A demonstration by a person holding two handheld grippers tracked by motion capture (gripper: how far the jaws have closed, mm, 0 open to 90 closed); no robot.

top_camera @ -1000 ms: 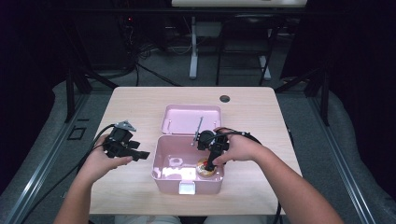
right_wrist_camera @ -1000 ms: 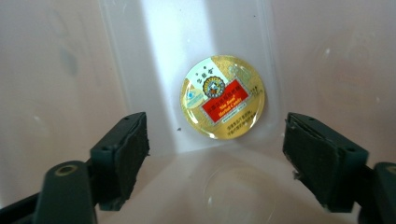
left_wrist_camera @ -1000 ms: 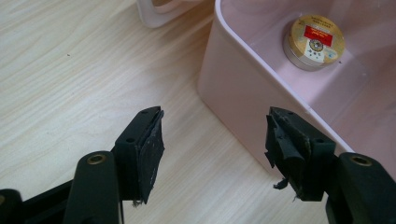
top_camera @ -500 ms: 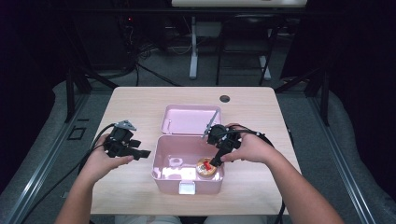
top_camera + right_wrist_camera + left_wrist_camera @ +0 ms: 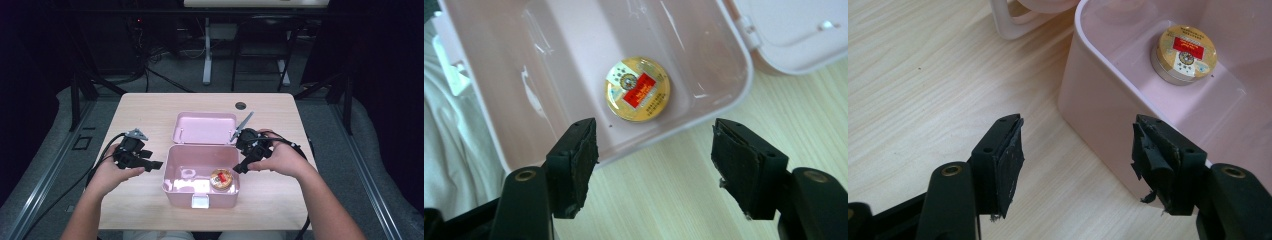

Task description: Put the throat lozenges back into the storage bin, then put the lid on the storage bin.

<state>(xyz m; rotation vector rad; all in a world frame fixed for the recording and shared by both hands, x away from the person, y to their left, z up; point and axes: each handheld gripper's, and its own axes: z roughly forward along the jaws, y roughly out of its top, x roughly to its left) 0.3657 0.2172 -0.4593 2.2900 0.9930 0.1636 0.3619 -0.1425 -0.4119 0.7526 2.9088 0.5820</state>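
A pink plastic box (image 5: 180,197) stands open at the table's middle, its lid (image 5: 205,127) lying flat behind it. Flat on the box floor at the front right lies a round gold tin (image 5: 221,178) with a red label. My right gripper (image 5: 240,169) hovers over the box's right rim, pointing down at the tin (image 5: 638,89). Its jaws are open, have just been closing a little, and hold nothing (image 5: 654,150). My left gripper (image 5: 152,162) sits left of the box, open and empty (image 5: 1075,150), facing the box wall (image 5: 1093,110) with the tin (image 5: 1185,54) beyond.
A dark cable hole (image 5: 240,105) sits near the table's far edge. Bare wood lies on both sides of the box. A pink loop handle (image 5: 1008,25) juts from the box. Beyond the table are cables and stand legs on the floor.
My right gripper has lifted out of the box and drawn off to the right, leaving the tin on the box floor. The left gripper has stayed put.
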